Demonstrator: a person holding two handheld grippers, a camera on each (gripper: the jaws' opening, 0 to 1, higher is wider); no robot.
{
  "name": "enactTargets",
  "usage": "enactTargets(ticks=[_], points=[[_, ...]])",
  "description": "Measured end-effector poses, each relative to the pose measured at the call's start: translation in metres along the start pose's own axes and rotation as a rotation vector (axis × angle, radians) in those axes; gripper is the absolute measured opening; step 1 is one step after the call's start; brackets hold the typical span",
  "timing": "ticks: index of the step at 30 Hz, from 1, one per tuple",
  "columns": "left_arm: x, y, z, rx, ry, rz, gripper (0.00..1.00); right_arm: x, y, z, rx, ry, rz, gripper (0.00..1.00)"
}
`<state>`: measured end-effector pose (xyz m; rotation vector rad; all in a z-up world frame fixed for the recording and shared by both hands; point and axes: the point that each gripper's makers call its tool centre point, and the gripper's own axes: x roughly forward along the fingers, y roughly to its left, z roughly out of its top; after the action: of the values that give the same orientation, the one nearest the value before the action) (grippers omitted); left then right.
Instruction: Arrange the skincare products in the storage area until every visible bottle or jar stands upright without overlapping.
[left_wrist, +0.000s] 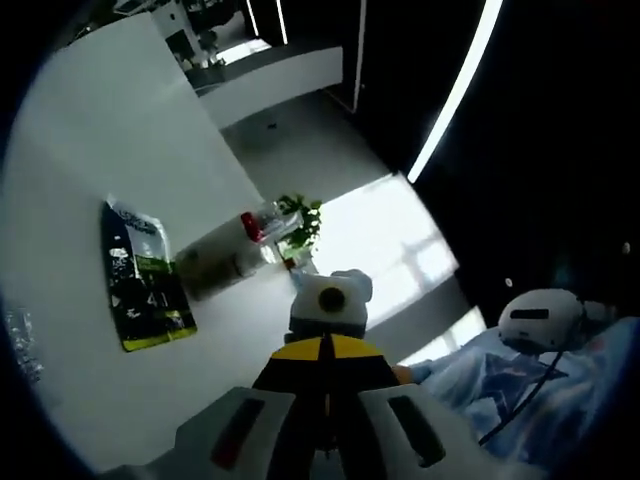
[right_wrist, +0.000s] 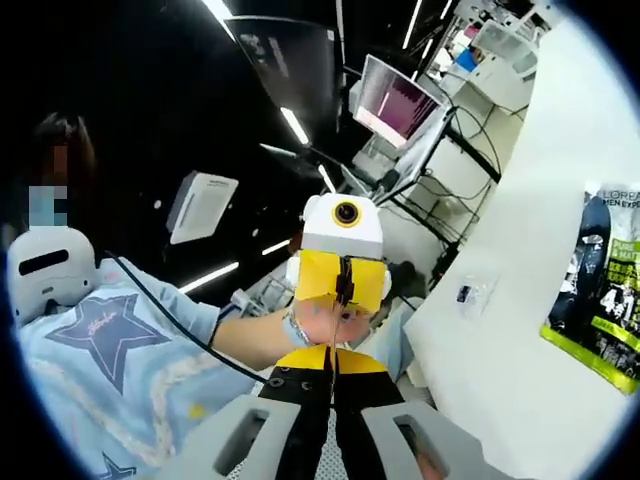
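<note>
A dark sachet with green print (left_wrist: 148, 276) lies flat on the white table (left_wrist: 110, 150); it also shows at the right edge as the sachet (right_wrist: 598, 290). Clear bottles, one with a red cap (left_wrist: 258, 226), stand huddled at the table's far edge. A small clear packet (right_wrist: 470, 293) lies near the table's (right_wrist: 520, 380) edge. My left gripper (left_wrist: 325, 346) is shut and holds nothing. The right gripper (left_wrist: 330, 316) faces it, just beyond its tips. My right gripper (right_wrist: 332, 362) is shut too, empty, with the left gripper (right_wrist: 343, 282) held in a hand opposite it.
A small green plant (left_wrist: 302, 218) stands beside the bottles. A person in a light blue shirt (right_wrist: 110, 360) stands off the table, a white headset (left_wrist: 540, 318) on the chest. Monitors and cables (right_wrist: 400, 110) sit beyond the table. Both grippers hang off the table's edge.
</note>
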<state>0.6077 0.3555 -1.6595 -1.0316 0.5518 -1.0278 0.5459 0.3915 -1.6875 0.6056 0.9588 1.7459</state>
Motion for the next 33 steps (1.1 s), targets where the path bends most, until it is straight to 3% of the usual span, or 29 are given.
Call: enactTargets(ticks=[11, 16, 21, 24, 26, 27, 30, 33], points=[[-0.003, 0.014, 0.000, 0.013, 0.042, 0.025, 0.00, 0.000, -0.002, -0.005, -0.005, 0.025, -0.012, 0.00], [0.012, 0.008, -0.011, 0.031, 0.104, 0.028, 0.00, 0.003, -0.002, -0.008, -0.023, 0.042, -0.022, 0.00], [0.020, 0.008, -0.014, 0.029, 0.114, 0.027, 0.00, 0.001, -0.004, -0.005, -0.034, 0.031, -0.036, 0.00], [0.018, 0.004, -0.009, 0.025, 0.088, 0.008, 0.00, 0.000, -0.004, -0.001, -0.038, 0.017, -0.033, 0.00], [0.015, 0.004, -0.001, 0.040, 0.034, 0.010, 0.01, -0.001, -0.003, 0.003, -0.047, 0.002, -0.036, 0.00], [0.012, 0.009, 0.004, 0.046, 0.007, 0.042, 0.04, -0.001, -0.003, 0.002, -0.046, 0.006, -0.034, 0.00], [0.005, 0.007, 0.005, 0.040, 0.003, 0.032, 0.07, -0.003, -0.005, 0.000, -0.049, 0.012, -0.038, 0.00], [-0.003, 0.009, 0.010, 0.039, -0.037, 0.050, 0.13, -0.005, -0.006, 0.006, -0.041, -0.012, -0.040, 0.00]])
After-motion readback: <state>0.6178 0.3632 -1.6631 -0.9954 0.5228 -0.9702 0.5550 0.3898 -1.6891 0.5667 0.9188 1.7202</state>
